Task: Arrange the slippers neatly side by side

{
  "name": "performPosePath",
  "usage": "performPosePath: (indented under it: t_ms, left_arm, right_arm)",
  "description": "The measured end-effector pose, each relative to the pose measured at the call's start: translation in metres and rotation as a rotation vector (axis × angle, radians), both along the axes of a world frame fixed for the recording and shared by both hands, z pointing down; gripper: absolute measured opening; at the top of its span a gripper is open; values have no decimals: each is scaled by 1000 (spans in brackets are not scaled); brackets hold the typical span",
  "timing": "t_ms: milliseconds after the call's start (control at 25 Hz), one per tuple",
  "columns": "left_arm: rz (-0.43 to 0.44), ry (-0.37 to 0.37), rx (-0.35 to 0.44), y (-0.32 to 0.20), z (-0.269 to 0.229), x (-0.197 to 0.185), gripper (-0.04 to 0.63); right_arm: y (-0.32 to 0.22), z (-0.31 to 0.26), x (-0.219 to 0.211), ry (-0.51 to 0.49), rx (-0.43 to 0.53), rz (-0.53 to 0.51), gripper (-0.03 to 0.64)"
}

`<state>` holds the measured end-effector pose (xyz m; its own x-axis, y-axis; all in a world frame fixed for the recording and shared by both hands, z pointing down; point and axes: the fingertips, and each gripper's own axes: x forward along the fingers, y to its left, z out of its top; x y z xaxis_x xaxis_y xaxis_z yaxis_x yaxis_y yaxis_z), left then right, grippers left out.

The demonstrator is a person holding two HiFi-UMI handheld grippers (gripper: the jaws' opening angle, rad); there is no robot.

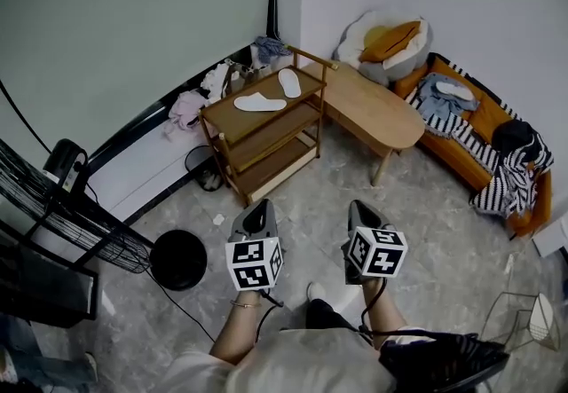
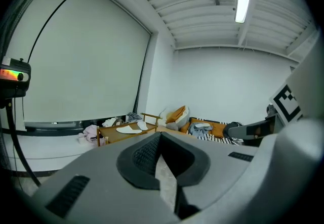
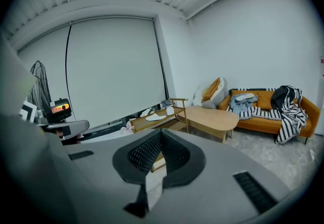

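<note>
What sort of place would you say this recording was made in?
Probably a living room, perhaps a staged one: an orange sofa draped with clothes, an oval wooden coffee table beside it, and a wooden shelf rack with two white slippers on top.

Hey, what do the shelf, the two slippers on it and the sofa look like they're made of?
Shelf: wood, by its warm brown tone; matte. Slippers: likely thin fabric or foam, being flat, plain white. Sofa: orange with a smooth look, maybe leather or imitation; too small to tell.
</note>
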<state>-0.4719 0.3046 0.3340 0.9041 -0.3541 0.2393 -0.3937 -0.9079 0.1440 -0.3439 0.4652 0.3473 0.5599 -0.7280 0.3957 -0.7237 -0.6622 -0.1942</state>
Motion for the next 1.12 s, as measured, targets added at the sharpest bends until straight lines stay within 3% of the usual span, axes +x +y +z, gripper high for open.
performPosePath:
  t_ms: [520,1120]
  left_arm:
    - [-44,5,31,-48,-12,86,15]
    - [-84,3,32,-69,-5,174,17]
  right_arm:
    - [-50,-10,96,17,14,-36,34]
    - [-76,0,185,3,9,-89,34]
